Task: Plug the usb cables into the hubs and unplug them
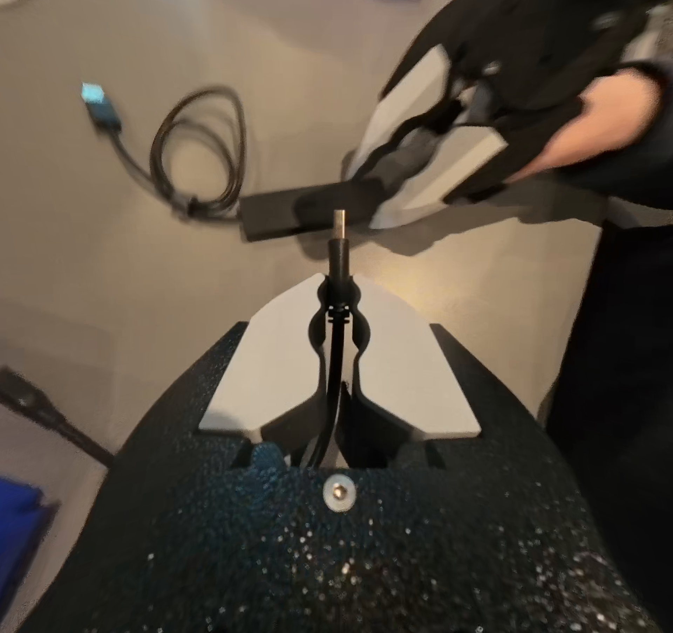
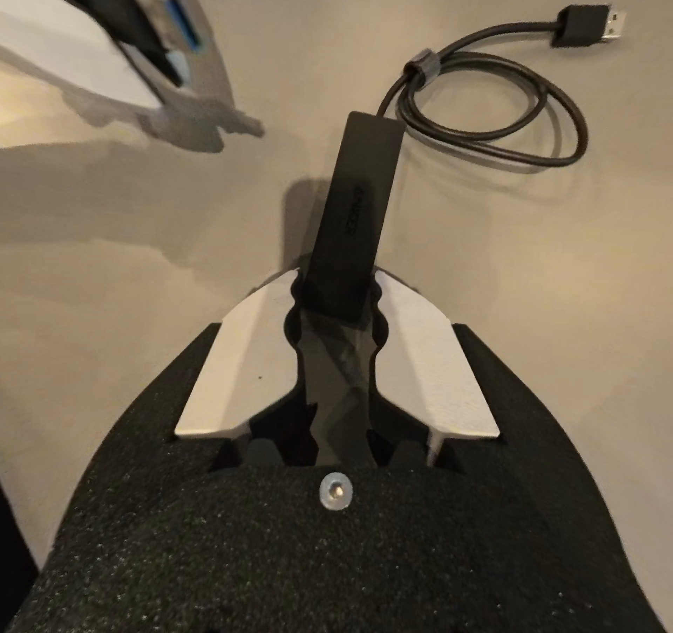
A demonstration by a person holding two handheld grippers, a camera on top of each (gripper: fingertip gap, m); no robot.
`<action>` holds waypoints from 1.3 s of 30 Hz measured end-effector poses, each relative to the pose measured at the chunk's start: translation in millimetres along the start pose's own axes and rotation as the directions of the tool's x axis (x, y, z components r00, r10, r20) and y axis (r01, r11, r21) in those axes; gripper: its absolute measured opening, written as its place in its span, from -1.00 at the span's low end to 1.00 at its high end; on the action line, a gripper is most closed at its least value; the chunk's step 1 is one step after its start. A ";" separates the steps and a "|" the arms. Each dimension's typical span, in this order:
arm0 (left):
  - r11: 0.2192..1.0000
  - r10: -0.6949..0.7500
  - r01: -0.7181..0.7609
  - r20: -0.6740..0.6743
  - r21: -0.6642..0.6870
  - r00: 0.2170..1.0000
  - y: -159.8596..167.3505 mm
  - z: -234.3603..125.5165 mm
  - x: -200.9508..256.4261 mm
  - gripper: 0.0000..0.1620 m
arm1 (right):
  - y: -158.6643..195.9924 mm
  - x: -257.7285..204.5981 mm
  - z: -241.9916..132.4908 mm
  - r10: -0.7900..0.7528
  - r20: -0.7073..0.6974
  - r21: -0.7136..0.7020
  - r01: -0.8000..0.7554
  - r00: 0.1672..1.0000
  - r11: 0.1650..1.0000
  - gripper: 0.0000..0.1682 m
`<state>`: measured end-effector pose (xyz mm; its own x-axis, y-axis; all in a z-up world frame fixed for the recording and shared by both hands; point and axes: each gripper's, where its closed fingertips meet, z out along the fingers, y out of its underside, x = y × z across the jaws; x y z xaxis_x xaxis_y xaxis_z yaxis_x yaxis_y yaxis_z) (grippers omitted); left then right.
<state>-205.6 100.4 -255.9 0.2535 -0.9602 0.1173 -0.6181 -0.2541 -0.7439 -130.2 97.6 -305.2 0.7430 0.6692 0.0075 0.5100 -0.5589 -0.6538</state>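
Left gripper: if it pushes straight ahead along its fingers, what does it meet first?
Probably the black hub: the USB plug held in the left gripper points at its long side, though depth is unclear.

One flat black plastic USB hub (image 2: 351, 211) with one coiled black lead (image 2: 491, 106), one loose black USB cable plug with metal tip (image 1: 339, 242), and two white-fingered grippers, left (image 1: 338, 282) and right (image 2: 337, 280).

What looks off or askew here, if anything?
Nothing damaged or spilled. The left gripper is shut on the USB plug, metal tip aimed at the black hub, not yet in. The right gripper clamps the hub's near end. The hub's own cable lies coiled and loose.
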 end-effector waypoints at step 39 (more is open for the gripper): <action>0.916 -0.254 0.351 -0.397 0.195 0.882 -47.9 16.7 43.8 -0.89 | -31.7 50.8 -57.3 0.296 0.364 0.432 -0.442 0.883 0.786 -1.00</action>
<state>-152.4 72.4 -226.2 0.0855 -0.8284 0.5536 -0.3321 -0.5475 -0.7680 -83.8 121.2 -240.8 0.6492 0.6036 -0.4629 -0.1153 -0.5235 -0.8442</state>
